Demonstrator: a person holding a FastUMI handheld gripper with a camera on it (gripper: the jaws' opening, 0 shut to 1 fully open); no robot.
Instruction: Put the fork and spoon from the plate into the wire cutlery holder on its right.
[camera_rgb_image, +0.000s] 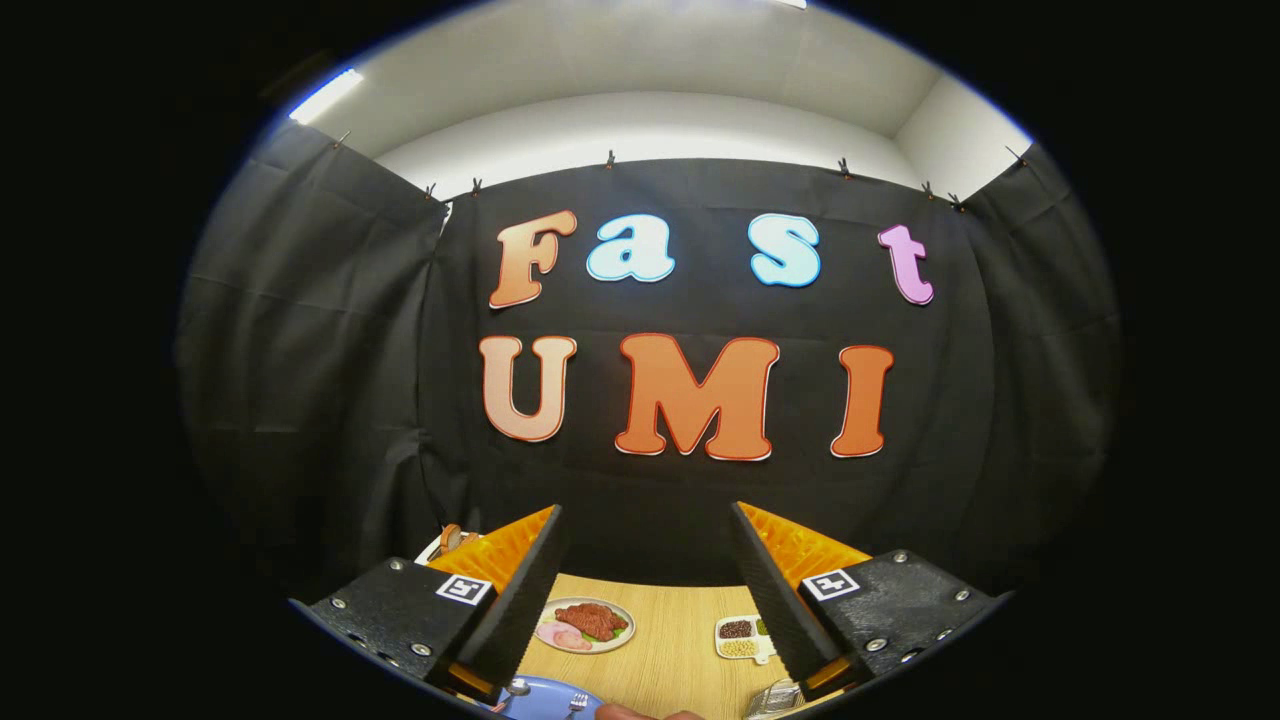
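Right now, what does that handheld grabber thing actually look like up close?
The gripper has two wedge-shaped fingers with ribbed inner faces. Each sits on a dark, blocky mount fastened with small silver screws and carrying a square black-and-white marker sticker. No cables are visible.

Your gripper (648, 580) is held high above the light wooden table (672, 650), its two fingers spread wide apart with nothing between them but the tabletop far below. Down under the left finger you can see the edge of a round blue plate (548, 698), with the bowl of a silver spoon (517, 688) and the tines of a silver fork (577, 703) resting on it. Under the right finger sits the silver wire cutlery holder (775, 698). Beyond the plate, between the fingers, lie a pale round plate of meat (585, 624) and a white divided tray of beans (742, 638).
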